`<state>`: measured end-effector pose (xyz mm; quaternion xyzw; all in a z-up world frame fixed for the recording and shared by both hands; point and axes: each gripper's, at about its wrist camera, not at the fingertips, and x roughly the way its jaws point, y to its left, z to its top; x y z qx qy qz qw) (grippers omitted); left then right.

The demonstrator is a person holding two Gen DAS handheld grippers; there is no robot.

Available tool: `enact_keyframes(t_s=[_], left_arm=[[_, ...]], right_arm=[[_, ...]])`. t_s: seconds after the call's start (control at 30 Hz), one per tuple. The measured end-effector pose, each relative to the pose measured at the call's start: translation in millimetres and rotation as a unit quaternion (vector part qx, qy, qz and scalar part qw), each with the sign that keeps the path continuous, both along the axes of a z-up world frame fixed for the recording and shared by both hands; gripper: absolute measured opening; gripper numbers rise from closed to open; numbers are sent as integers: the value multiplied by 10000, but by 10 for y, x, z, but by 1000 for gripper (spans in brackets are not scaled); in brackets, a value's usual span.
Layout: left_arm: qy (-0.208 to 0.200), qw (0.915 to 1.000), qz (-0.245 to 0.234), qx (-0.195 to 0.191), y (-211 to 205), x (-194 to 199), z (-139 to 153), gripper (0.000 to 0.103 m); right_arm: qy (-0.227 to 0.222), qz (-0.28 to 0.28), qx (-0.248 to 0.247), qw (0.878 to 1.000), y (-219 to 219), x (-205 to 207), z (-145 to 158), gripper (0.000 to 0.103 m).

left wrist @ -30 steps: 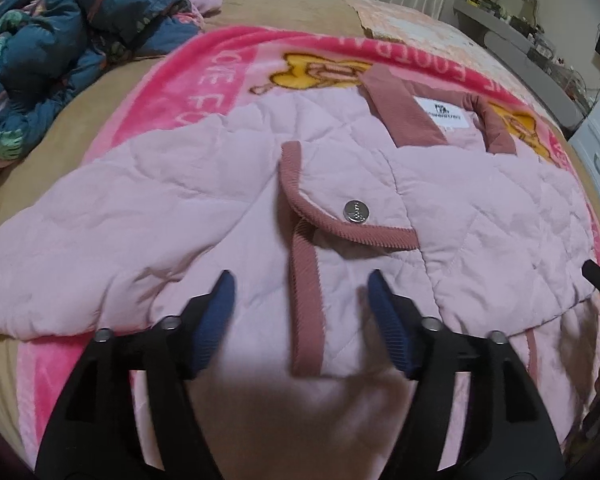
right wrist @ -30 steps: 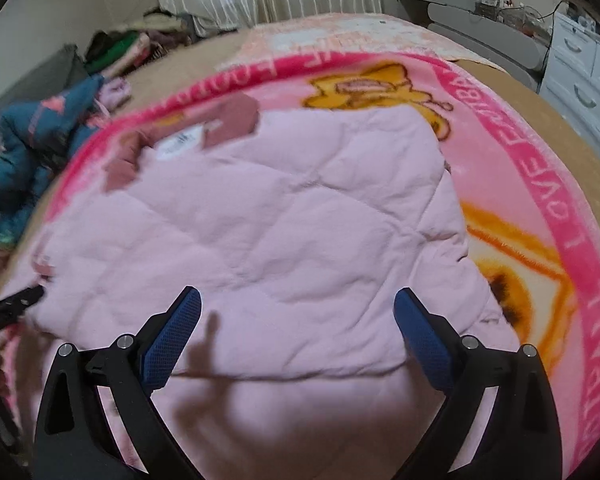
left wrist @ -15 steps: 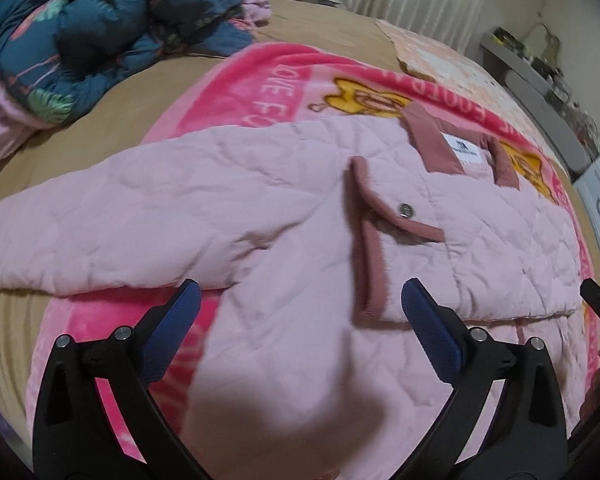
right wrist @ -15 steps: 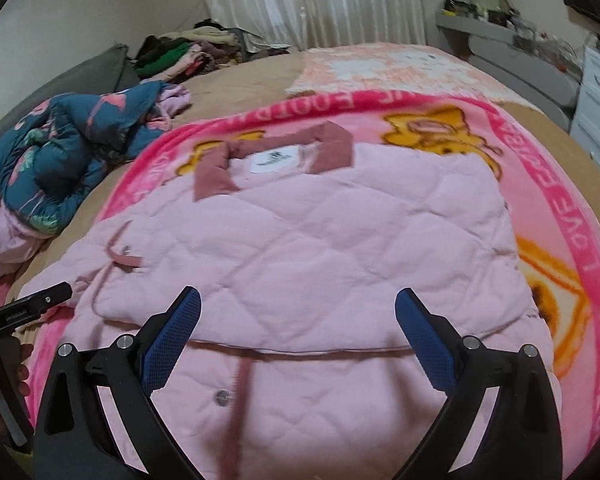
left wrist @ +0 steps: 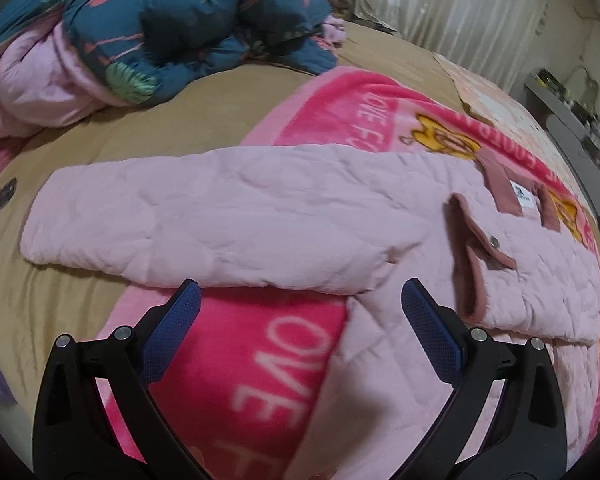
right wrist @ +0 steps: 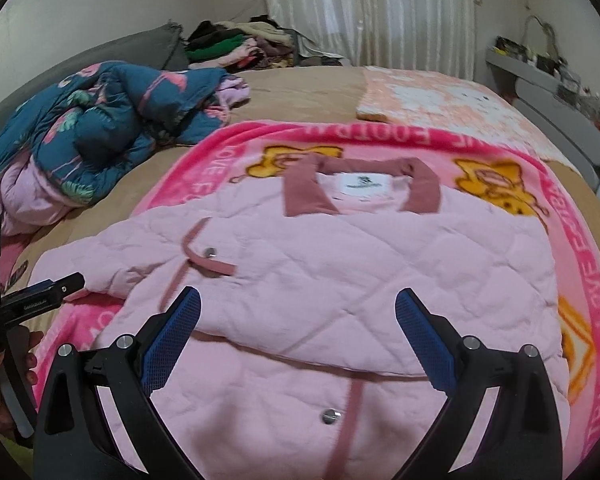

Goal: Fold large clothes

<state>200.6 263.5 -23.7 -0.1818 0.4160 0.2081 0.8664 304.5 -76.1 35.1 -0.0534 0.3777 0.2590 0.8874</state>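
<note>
Garment: the pink quilted jacket [right wrist: 380,272] lies flat on the pink cartoon blanket [right wrist: 572,280] on the bed [right wrist: 300,88], filling the centre of the right wrist view, collar [right wrist: 360,184] toward the top of the frame.
Folded so far: the right half appears turned in over the body; the left sleeve [left wrist: 204,224] lies stretched out across the middle of the left wrist view, its cuff off the blanket at the left.
Left gripper [left wrist: 300,328]: jaws released and spread wide, nothing between them, hanging just below the sleeve's lower edge.
Right gripper [right wrist: 298,332]: jaws also released and empty, above the jacket's lower front.
Step in hand (judgement): fold the sleeve in.
Doing it well: pinch near the cuff through both layers, lift little, carry it across the chest, lay it parallel to the hem.
Risk: the padded fabric may spring back; the right gripper could press the body down.
</note>
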Motion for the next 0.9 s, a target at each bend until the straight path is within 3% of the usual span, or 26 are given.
enact_keyframes(t_s=[0.57, 0.9], left_arm=[[-117, 9950, 985, -120, 750, -338, -48, 94], [-12, 9846, 1724, -302, 1207, -573, -178, 94]], right_arm=[[-151, 851, -112, 9962, 958, -272, 125, 97], [-152, 1490, -245, 9884, 1592, -482, 54, 97]])
